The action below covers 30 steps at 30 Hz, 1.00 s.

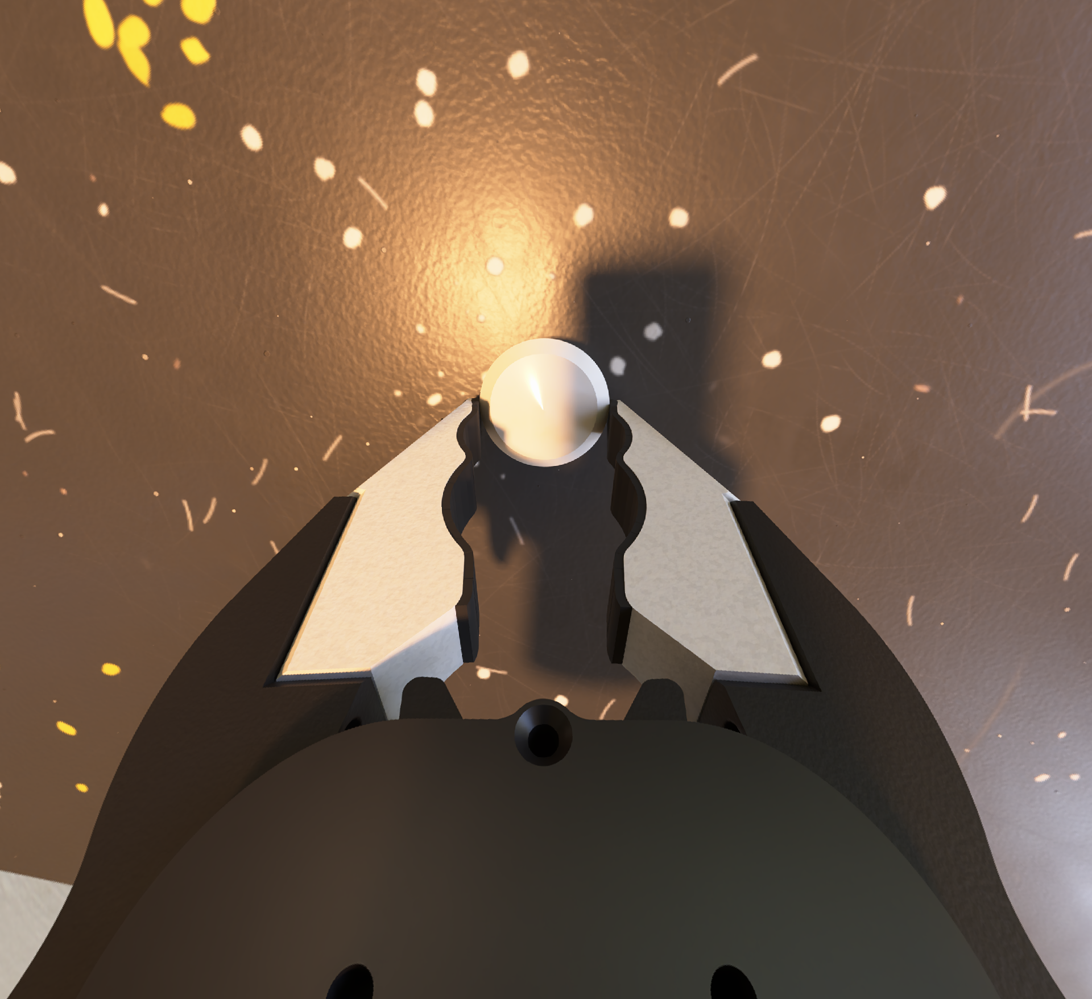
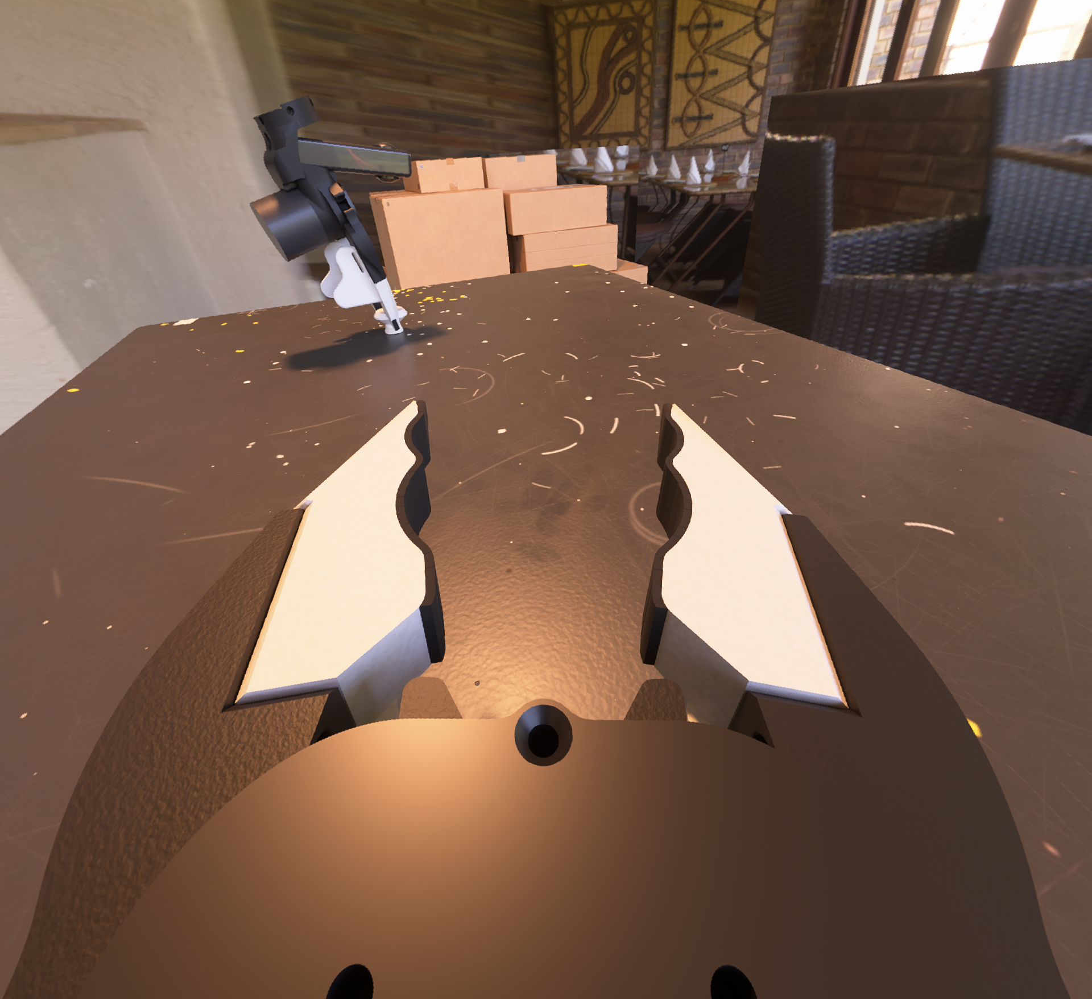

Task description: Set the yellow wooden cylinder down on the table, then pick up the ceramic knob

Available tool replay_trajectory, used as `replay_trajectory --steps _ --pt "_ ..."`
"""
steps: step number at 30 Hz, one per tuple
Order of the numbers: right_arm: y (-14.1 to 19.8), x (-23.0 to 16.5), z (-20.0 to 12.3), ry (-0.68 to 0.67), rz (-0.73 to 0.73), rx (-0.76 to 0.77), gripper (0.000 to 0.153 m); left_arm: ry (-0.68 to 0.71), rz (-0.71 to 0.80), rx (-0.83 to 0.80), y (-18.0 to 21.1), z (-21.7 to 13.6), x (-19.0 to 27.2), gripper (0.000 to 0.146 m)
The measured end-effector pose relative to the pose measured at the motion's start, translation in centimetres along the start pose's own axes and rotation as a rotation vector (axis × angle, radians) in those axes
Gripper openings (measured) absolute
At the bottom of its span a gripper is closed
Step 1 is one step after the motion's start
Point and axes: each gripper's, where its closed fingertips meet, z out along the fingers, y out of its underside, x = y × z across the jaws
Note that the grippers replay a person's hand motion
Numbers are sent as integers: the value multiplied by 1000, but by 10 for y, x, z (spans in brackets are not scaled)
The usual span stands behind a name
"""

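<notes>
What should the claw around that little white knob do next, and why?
Probably lift straight up, gently. The left gripper seems shut on the knob, its fingertips touching both sides, and the knob's base still looks to be at the table. The right gripper is open and empty. The yellow cylinder is not in view.

Left claw (image 1: 543,409) pinched narrow, right claw (image 2: 543,415) spread wide — empty

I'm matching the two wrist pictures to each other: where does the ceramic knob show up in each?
Left wrist view: ceramic knob at centre, between the left gripper fingertips.
Right wrist view: small, upper left, at the far left gripper's tips.
Shared landmark: the speckled brown table.
</notes>
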Motion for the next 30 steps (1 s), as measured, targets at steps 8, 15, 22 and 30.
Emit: replay_trajectory --steps 8,15,22,30 --pt "0 0 0 1 -1 2 78 13 0 -40 -1 0 -1 43" --pt "0 0 0 1 -3 0 78 12 14 -9 0 1 -1 43" --pt "0 0 0 4 -4 2 78 16 21 15 -1 1 -1 43" --pt "0 0 0 2 -3 1 78 8 76 63 -1 1 -1 43"
